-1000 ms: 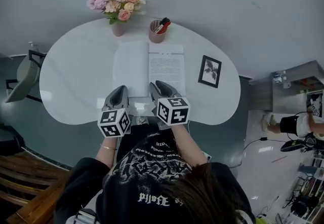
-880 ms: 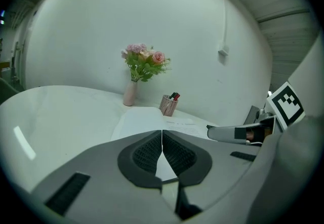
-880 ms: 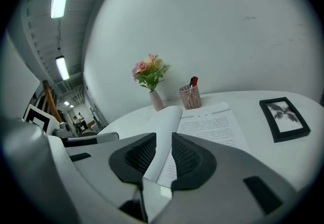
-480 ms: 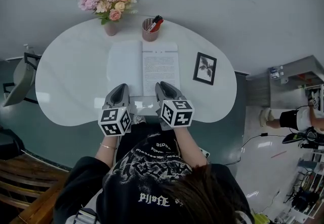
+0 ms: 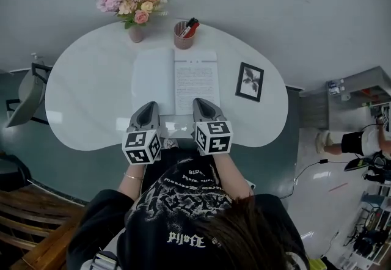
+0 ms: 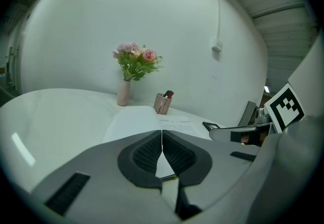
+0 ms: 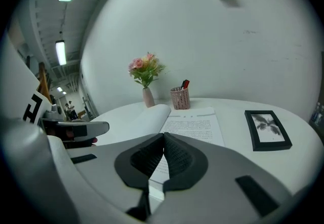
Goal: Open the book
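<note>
The book (image 5: pixel 176 79) lies open flat on the white table (image 5: pixel 85 91), with a blank left page and a printed right page (image 7: pixel 195 124). Both grippers hover side by side at its near edge. My left gripper (image 5: pixel 146 107) is shut, its pads meeting with nothing between them (image 6: pixel 162 134), over the left page (image 6: pixel 136 121). The right gripper (image 5: pixel 205 104) has just closed. Its jaws now meet above the near edge of the right page (image 7: pixel 164 137), and nothing shows between them.
A vase of pink flowers (image 5: pixel 135 9) and a pink pen cup (image 5: pixel 185 35) stand behind the book. A black picture frame (image 5: pixel 251 81) lies to its right. A chair (image 5: pixel 27 94) stands off the table's left end.
The right gripper's jaws have gone from wide open to shut, and the gripper has shifted right along the book's near edge. The left gripper has stayed put.
</note>
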